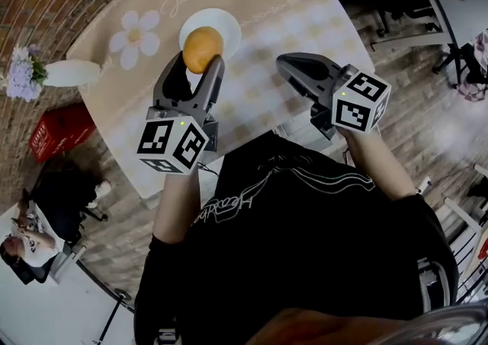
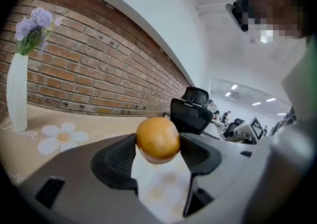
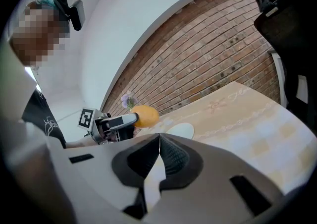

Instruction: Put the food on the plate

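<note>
A round orange fruit (image 1: 202,49) sits between the pads of my left gripper (image 1: 200,59), which is shut on it. In the head view the fruit hangs over the near rim of a white plate (image 1: 216,21) on the beige flowered tablecloth (image 1: 290,8). The left gripper view shows the fruit (image 2: 157,140) pinched at the tips of the jaws of the left gripper (image 2: 158,144). My right gripper (image 1: 290,69) is to the right of the plate, shut with nothing in it. In the right gripper view the right gripper (image 3: 159,141) has its pads touching, with the plate (image 3: 181,130) and the fruit (image 3: 144,116) beyond.
A white vase with purple flowers (image 1: 67,72) stands at the table's left end by the brick wall. A red box (image 1: 59,130) lies on the floor below it. Office chairs (image 1: 415,15) stand to the right of the table.
</note>
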